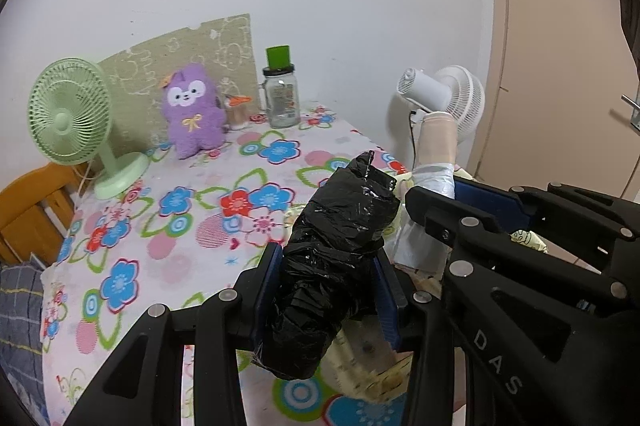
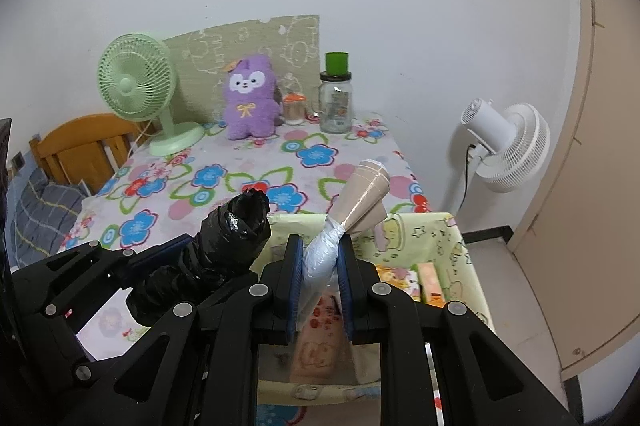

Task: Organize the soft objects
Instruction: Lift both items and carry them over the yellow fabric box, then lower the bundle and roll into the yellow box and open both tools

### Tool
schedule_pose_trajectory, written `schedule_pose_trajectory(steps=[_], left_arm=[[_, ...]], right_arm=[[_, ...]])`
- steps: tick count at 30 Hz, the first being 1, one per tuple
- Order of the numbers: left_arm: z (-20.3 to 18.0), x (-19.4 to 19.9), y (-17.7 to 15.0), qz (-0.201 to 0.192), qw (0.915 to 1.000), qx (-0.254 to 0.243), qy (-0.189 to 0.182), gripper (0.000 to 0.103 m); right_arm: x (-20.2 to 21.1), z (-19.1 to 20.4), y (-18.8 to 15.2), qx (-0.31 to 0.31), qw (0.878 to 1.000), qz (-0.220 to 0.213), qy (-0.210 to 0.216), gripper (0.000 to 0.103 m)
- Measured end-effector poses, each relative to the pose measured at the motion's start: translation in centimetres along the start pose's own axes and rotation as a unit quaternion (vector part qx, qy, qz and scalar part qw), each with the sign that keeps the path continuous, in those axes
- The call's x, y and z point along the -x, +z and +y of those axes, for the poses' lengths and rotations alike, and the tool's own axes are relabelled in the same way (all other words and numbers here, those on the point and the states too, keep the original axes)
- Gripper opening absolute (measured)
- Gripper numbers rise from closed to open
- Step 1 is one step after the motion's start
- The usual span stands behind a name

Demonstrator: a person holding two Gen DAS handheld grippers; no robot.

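Note:
My left gripper [image 1: 326, 290] is shut on a roll of black plastic bags [image 1: 340, 258], which sticks up and forward past the blue pads; the same black roll [image 2: 224, 246] shows at the left of the right wrist view. My right gripper [image 2: 319, 280] is shut on the white wrapped end of a beige roll [image 2: 366, 194] that fans out above the pads; in the left wrist view that beige roll [image 1: 436, 142] stands at the right. Both rolls hang over a pale yellow fabric basket [image 2: 464, 258] with cartoon prints, at the table's near right corner.
A purple plush toy [image 2: 250, 98] sits at the back of the flowered tablecloth [image 2: 224, 178], beside a green desk fan [image 2: 136, 86], a small orange-lidded jar [image 2: 294, 108] and a glass jar with a green cap [image 2: 336, 98]. A white floor fan [image 2: 508, 142] stands right; a wooden chair [image 2: 76, 150] stands left.

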State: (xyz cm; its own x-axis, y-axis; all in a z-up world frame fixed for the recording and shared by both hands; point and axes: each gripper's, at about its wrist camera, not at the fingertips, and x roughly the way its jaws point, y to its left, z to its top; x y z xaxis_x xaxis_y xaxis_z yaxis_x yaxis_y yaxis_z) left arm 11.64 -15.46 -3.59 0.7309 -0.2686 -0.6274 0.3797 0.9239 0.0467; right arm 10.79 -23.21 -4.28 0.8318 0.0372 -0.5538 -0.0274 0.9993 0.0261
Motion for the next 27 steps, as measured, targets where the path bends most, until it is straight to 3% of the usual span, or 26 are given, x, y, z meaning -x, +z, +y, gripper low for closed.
schedule_pose_trajectory(steps=[12, 20, 23, 25, 27], left_arm=[[-2.3, -3.2, 0.3, 0.020, 0.9997, -0.012, -0.010, 0.045], [-4.0, -4.5, 0.5, 0.034, 0.9986, -0.018, -0.036, 0.045], [-4.4, -5.1, 0.3, 0.046, 0.9980, -0.020, -0.039, 0.049], [-4.7, -5.4, 0.2, 0.050, 0.9978, -0.022, -0.036, 0.059], [-5.0, -5.2, 0.2, 0.045, 0.9981, -0.027, -0.033, 0.079]], right_arm=[[-2.6, -3.7, -0.9, -0.027, 0.999, 0.028, -0.016, 0.020], [-3.0, -5.6, -1.2, -0.043, 0.998, 0.031, -0.026, 0.020], [-3.2, -6.2, -1.5, -0.046, 0.998, 0.035, -0.028, 0.020], [-3.3, -6.5, -1.6, -0.049, 0.998, 0.037, -0.029, 0.020], [-3.5, -6.8, -1.7, -0.051, 0.998, 0.038, -0.028, 0.020]])
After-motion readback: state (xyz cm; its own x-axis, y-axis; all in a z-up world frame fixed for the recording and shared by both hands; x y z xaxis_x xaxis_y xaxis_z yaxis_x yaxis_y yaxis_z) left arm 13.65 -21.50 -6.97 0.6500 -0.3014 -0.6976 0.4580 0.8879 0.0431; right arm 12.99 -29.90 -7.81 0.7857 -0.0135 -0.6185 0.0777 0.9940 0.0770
